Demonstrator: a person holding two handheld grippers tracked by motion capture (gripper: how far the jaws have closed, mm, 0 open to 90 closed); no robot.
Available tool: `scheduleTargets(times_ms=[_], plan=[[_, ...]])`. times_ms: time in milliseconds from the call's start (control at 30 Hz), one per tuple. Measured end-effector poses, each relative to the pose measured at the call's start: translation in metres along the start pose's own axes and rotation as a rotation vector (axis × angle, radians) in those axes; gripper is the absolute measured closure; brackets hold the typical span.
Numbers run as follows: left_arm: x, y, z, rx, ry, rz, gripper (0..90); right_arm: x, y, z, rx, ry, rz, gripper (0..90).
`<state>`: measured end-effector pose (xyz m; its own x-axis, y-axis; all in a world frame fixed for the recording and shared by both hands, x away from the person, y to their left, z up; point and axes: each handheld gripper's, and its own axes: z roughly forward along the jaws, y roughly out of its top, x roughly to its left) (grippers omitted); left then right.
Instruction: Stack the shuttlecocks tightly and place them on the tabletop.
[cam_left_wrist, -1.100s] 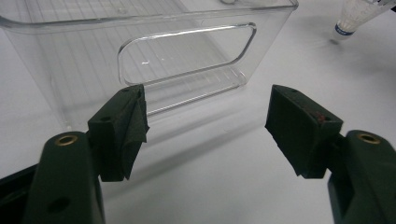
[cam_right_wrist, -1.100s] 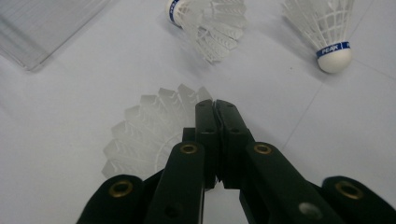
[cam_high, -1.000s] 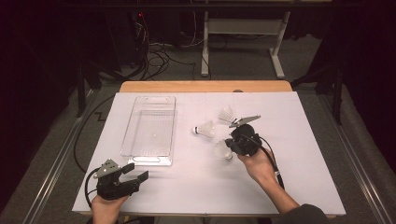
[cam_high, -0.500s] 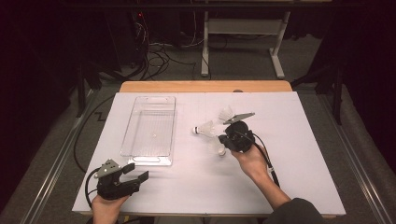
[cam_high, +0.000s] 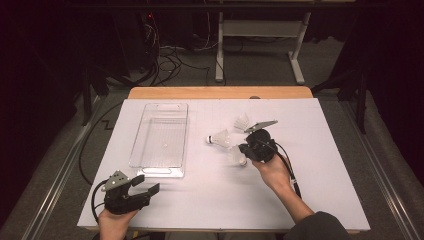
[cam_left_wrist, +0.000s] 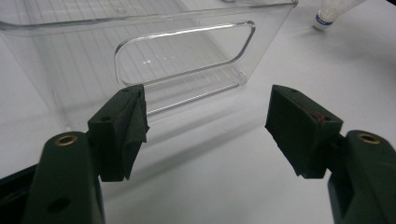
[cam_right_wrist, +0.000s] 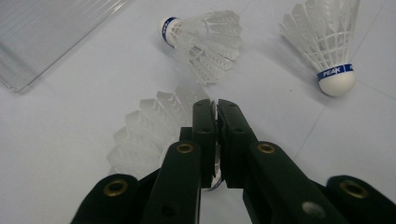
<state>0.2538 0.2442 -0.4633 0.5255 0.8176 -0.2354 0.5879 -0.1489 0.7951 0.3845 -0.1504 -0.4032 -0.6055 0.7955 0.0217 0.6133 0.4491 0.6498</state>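
Three white feather shuttlecocks lie on the white table right of centre. My right gripper (cam_high: 244, 150) (cam_right_wrist: 216, 105) is shut on the feather skirt of the nearest shuttlecock (cam_high: 235, 155) (cam_right_wrist: 149, 126); its jaws have just eased apart slightly, with a sliver of feather still pinched between them. A second shuttlecock (cam_high: 220, 138) (cam_right_wrist: 205, 37) lies just beyond, cork pointing left. The third shuttlecock (cam_high: 242, 121) (cam_right_wrist: 327, 42) rests farther back. My left gripper (cam_high: 145, 184) (cam_left_wrist: 208, 126) stands open at the front left, with nothing between its fingers.
A clear plastic bin (cam_high: 137, 150) (cam_left_wrist: 182, 51) stands left of centre, its handle end facing my left gripper. The table's wooden edge (cam_high: 220, 92) runs along the back. Cables and a desk frame lie on the floor beyond.
My right gripper has shifted slightly to the left with the shuttlecock. The left gripper has stayed where it was.
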Motion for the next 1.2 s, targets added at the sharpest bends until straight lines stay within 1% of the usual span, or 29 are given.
scheduleTargets(times_ms=[167,600,867,1200], plan=[[0.0,0.0,0.0,0.0,0.002,0.001,30.3,-0.007,-0.005,-0.003,-0.001,-0.009,0.007,86.9],[0.001,0.0,0.0,0.001,0.005,-0.005,29.9,-0.023,-0.017,-0.01,0.011,-0.026,0.044,84.8],[0.002,0.0,0.0,0.002,0.003,-0.007,29.9,-0.03,-0.023,-0.011,0.009,-0.027,0.061,82.1],[0.002,0.0,0.001,0.003,0.005,-0.006,29.9,-0.041,-0.033,-0.011,0.025,-0.04,0.099,78.7]])
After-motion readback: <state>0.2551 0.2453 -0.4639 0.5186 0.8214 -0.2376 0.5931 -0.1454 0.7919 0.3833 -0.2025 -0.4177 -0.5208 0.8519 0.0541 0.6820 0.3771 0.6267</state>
